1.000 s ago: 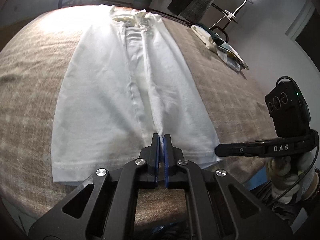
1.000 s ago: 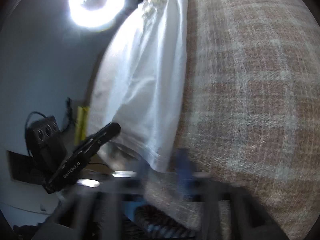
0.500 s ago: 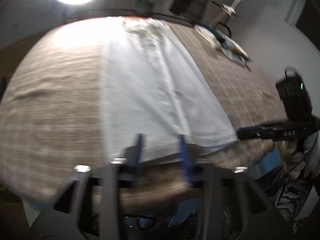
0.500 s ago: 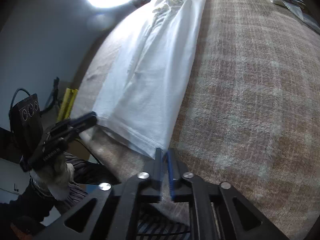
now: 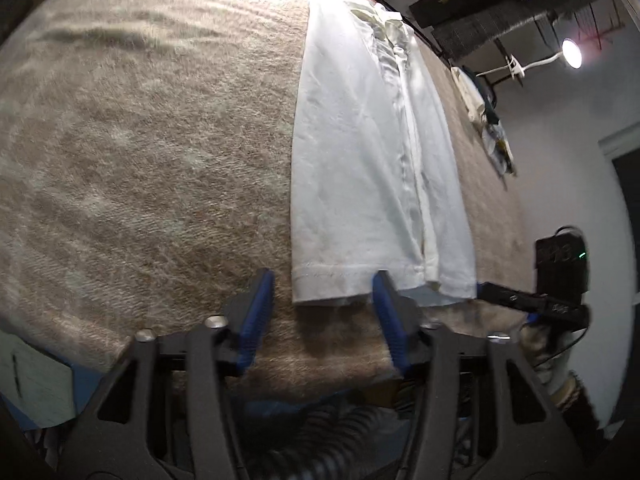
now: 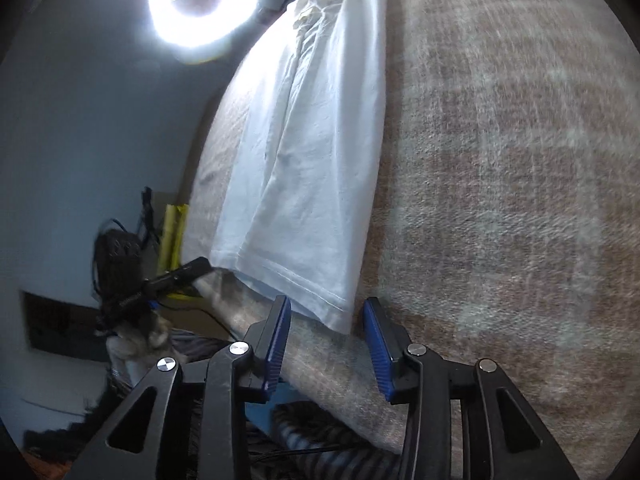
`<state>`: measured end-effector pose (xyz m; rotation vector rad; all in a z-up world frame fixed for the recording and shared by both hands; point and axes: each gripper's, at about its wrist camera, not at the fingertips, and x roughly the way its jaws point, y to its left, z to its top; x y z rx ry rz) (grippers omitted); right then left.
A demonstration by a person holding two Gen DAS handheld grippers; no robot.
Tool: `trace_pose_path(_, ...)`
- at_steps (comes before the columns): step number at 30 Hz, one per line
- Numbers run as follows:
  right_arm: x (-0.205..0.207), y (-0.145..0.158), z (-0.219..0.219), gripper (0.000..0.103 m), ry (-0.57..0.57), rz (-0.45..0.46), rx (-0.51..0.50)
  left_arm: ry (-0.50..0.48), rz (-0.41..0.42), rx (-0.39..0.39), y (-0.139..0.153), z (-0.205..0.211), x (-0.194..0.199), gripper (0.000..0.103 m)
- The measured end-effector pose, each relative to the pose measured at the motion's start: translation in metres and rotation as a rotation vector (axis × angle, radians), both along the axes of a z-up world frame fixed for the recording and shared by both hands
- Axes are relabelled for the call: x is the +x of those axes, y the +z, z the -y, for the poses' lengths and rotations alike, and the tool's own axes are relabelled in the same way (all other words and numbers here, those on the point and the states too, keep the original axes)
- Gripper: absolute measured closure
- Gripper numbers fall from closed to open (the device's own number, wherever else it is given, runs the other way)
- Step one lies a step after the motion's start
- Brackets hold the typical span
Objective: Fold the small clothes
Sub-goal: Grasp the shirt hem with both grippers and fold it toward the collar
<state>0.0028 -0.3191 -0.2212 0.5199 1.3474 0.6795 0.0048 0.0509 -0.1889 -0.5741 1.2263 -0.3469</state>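
Observation:
A white garment lies flat and lengthwise on the brown woven surface, its hem at the near edge. My left gripper is open, its blue pads either side of the hem's left corner, not closed on it. In the right wrist view the same garment runs away from me. My right gripper is open, its jaws either side of the hem's right corner. Each gripper shows in the other's view, the right one and the left one.
A ring light glares at the far end. A lamp and a pile of other clothes sit at the far right edge. The surface's near edge drops off just under both grippers. A yellow object stands beyond the left side.
Both grippers went from shut to open. The left one moved left along the hem to its left corner; the right one came in over the hem's right corner.

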Motion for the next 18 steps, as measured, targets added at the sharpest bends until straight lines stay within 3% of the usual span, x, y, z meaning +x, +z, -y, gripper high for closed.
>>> trace_pose_path(1,0.001,-0.002,0.002,0.070,-0.004,-0.009,0.018,0.019,-0.027,-0.022,-0.004,-0.003,0.003,0.087)
trace_pose_path(2,0.003,-0.003,0.002,0.073,-0.006,-0.017,0.031,0.034,-0.044,-0.034,-0.008,-0.006,0.005,0.094)
trace_pose_path(4,0.004,-0.005,0.001,0.091,-0.006,-0.027,0.034,0.045,-0.051,-0.057,-0.010,-0.009,0.005,0.098)
trace_pose_path(7,0.004,-0.004,-0.005,0.100,0.002,-0.024,0.013,0.034,-0.009,-0.059,0.002,-0.007,0.005,0.100)
trace_pose_path(18,0.023,0.031,-0.003,0.102,-0.110,0.047,0.101,0.046,0.100,-0.045,0.048,-0.003,0.051,0.100)
